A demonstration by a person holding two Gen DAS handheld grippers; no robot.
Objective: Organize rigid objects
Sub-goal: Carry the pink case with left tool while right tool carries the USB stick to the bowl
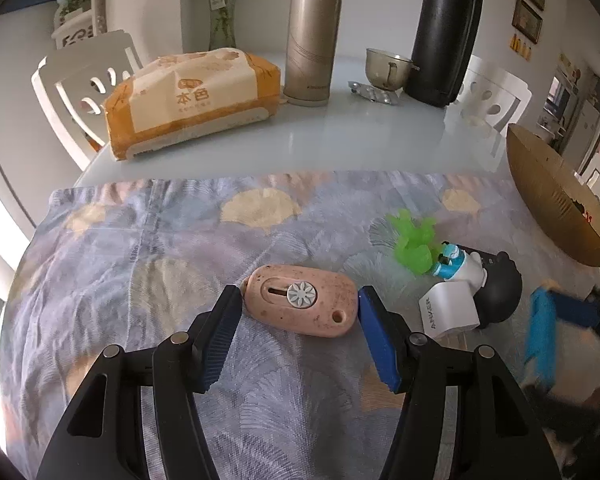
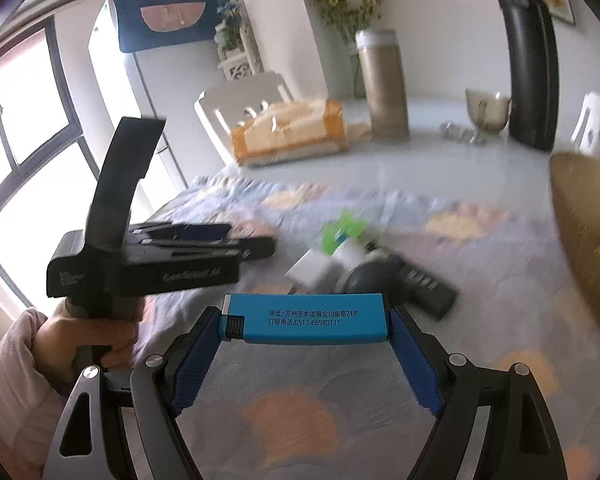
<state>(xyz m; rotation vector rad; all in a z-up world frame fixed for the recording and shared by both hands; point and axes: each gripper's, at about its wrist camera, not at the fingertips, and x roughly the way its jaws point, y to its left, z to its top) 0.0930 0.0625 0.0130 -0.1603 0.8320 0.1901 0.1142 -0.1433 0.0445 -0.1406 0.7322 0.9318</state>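
A pink utility cutter (image 1: pixel 300 306) with a grey flower slider lies lengthwise between the blue pads of my left gripper (image 1: pixel 299 295), which press on its two ends just over the patterned cloth (image 1: pixel 140 248). My right gripper (image 2: pixel 304 316) is shut on a blue lighter (image 2: pixel 320 318) held end to end, lifted above the cloth. Beside the cutter sit a green toy (image 1: pixel 414 246), a white charger (image 1: pixel 450 310), a small white-and-blue bottle (image 1: pixel 456 264) and a black round object (image 1: pixel 500 292). A black remote (image 2: pixel 424 284) lies by them. A hand (image 2: pixel 84 332) holds the left gripper's handle.
On the glass table behind the cloth stand a tissue pack (image 1: pixel 192 96), a gold thermos (image 1: pixel 312 40), a glass cup (image 1: pixel 386 68), a blister pack (image 1: pixel 374 92) and a black flask (image 1: pixel 448 32). A gold bowl (image 1: pixel 556 204) sits at the right. White chairs ring the table.
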